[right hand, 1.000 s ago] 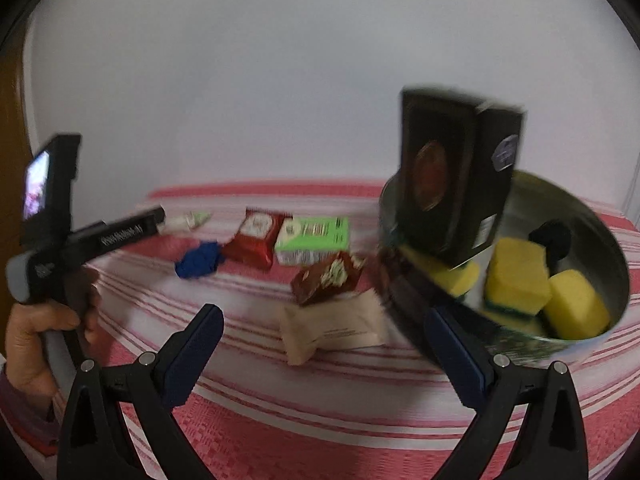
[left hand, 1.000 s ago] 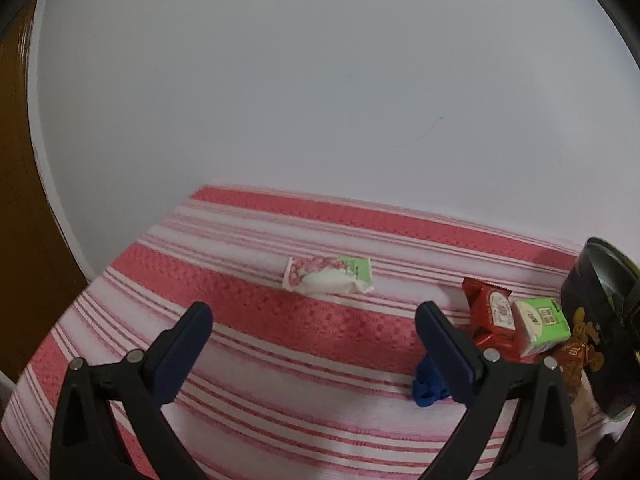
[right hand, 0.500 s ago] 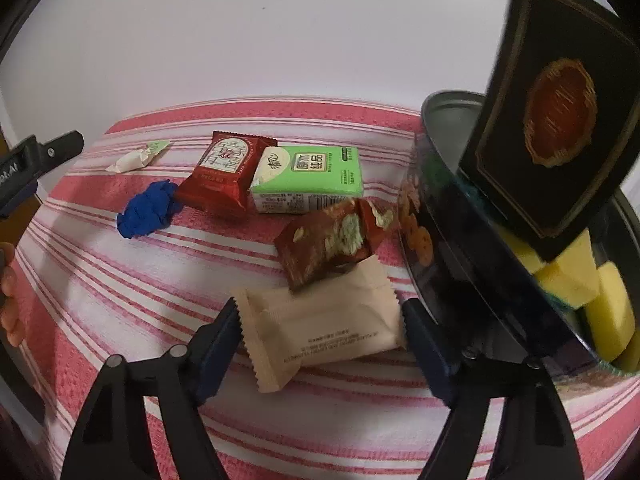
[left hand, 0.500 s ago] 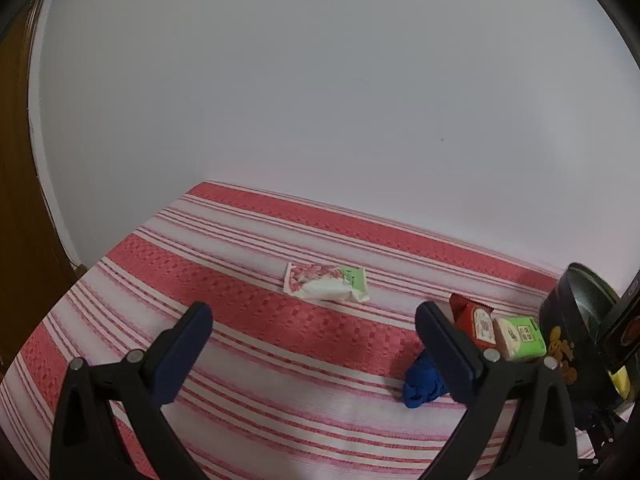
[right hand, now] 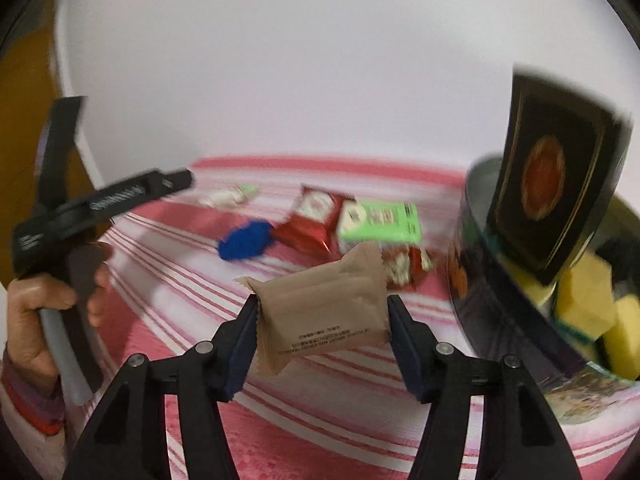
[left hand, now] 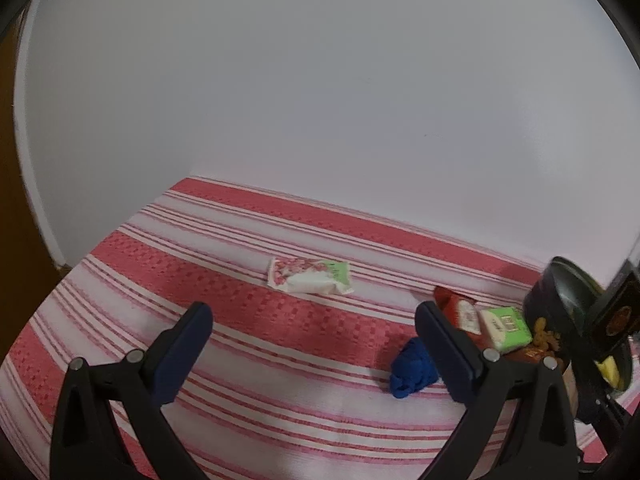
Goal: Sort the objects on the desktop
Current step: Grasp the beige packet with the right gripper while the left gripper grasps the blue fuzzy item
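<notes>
Right wrist view: the right gripper point(right hand: 322, 312) points down at a slant over the striped tablecloth point(right hand: 168, 280). Its jaws have just been closing, and now they pinch a tan snack packet point(right hand: 324, 312) from both sides. The packet is up off the cloth and tilted, right between the two blue pads.

On the left side of this view a hand point(right hand: 44, 316) in a striped sleeve holds the handle of the left gripper point(left hand: 314, 334). That gripper points down at a slant too. In the left wrist view its jaws stand wide apart with nothing between them, just cloth.

Behind the tan packet lie more things, one of each: a blue lump point(right hand: 246, 242), a red packet point(right hand: 316, 220), a green box point(right hand: 380, 222), a brown and red packet point(right hand: 404, 266) and a small white and green packet point(right hand: 228, 198). The brown and red one is partly hidden by the tan packet. The picture is blurry here.

To the right stands a round dark tin point(right hand: 500, 292). A black box point(right hand: 556, 196) leans up out of it. Yellow sponges point(right hand: 588, 300) sit inside; I can see at least two.

In the left wrist view the white and green packet lies ahead of the open jaws, well apart from them. The blue lump sits just beside the right finger.
</notes>
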`<state>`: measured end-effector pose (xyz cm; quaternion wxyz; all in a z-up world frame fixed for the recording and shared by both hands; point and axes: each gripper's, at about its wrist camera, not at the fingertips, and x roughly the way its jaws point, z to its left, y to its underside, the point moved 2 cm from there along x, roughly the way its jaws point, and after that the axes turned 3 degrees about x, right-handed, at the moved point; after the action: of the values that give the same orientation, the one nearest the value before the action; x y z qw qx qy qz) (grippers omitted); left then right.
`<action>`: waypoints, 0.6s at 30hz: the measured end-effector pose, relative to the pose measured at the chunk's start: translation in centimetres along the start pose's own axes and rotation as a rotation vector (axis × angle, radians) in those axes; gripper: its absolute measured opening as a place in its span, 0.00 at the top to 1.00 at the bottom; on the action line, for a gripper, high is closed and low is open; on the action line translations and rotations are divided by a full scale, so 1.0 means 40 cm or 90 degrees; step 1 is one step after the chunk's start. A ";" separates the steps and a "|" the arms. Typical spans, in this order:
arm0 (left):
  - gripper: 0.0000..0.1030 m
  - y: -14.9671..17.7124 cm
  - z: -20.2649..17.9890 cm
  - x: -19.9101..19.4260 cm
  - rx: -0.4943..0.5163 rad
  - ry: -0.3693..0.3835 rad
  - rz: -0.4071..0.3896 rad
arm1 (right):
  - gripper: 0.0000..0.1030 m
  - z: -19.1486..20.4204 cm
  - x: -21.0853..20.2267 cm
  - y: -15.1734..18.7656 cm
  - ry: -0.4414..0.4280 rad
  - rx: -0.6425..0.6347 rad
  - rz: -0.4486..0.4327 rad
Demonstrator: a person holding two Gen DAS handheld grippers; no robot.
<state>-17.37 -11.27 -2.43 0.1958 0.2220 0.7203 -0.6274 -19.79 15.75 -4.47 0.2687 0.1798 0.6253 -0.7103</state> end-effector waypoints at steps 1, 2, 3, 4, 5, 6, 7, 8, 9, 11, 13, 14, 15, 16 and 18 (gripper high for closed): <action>0.01 0.000 -0.005 -0.005 0.005 0.020 -0.003 | 0.38 0.005 -0.017 0.000 0.002 -0.009 -0.025; 0.01 0.002 -0.017 -0.009 0.017 0.044 -0.004 | 0.38 0.020 -0.008 -0.016 0.006 -0.013 -0.044; 0.01 0.006 -0.035 -0.008 0.036 0.065 0.000 | 0.38 0.021 -0.022 -0.016 0.008 -0.015 -0.066; 0.01 0.011 -0.052 -0.004 0.055 0.075 0.006 | 0.38 0.029 -0.018 -0.022 0.008 -0.013 -0.079; 0.01 0.018 -0.074 0.003 0.078 0.083 0.015 | 0.38 0.038 -0.012 -0.031 0.009 -0.009 -0.089; 0.04 0.025 -0.095 0.012 0.101 0.085 0.025 | 0.38 0.040 -0.008 -0.035 0.009 -0.004 -0.098; 0.06 0.035 -0.121 0.027 0.130 0.082 0.042 | 0.38 0.036 -0.011 -0.036 0.009 -0.001 -0.104; 0.13 0.042 -0.133 0.038 0.146 0.079 0.055 | 0.38 0.033 -0.011 -0.038 0.010 0.000 -0.105; 0.21 0.049 -0.146 0.051 0.162 0.078 0.070 | 0.38 0.026 -0.013 -0.038 0.009 0.003 -0.103; 0.30 0.060 -0.166 0.076 0.187 0.076 0.096 | 0.38 0.019 -0.008 -0.041 0.005 0.013 -0.100; 0.30 0.061 -0.175 0.099 0.195 0.063 0.111 | 0.38 0.009 -0.008 -0.043 -0.002 0.021 -0.095; 0.31 0.060 -0.180 0.115 0.200 0.051 0.123 | 0.38 0.009 -0.008 -0.043 -0.003 0.023 -0.094; 0.31 0.062 -0.189 0.120 0.203 0.048 0.128 | 0.38 0.008 -0.007 -0.044 -0.004 0.024 -0.093; 0.31 0.066 -0.197 0.133 0.213 0.045 0.142 | 0.38 0.007 -0.005 -0.046 -0.004 0.023 -0.092; 0.45 0.074 -0.206 0.147 0.222 0.041 0.162 | 0.38 0.007 -0.006 -0.048 -0.001 0.022 -0.095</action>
<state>-20.57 -2.35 -7.00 0.2085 0.3615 0.5728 -0.7055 -20.75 15.65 -2.78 0.2122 0.1363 0.6244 -0.7393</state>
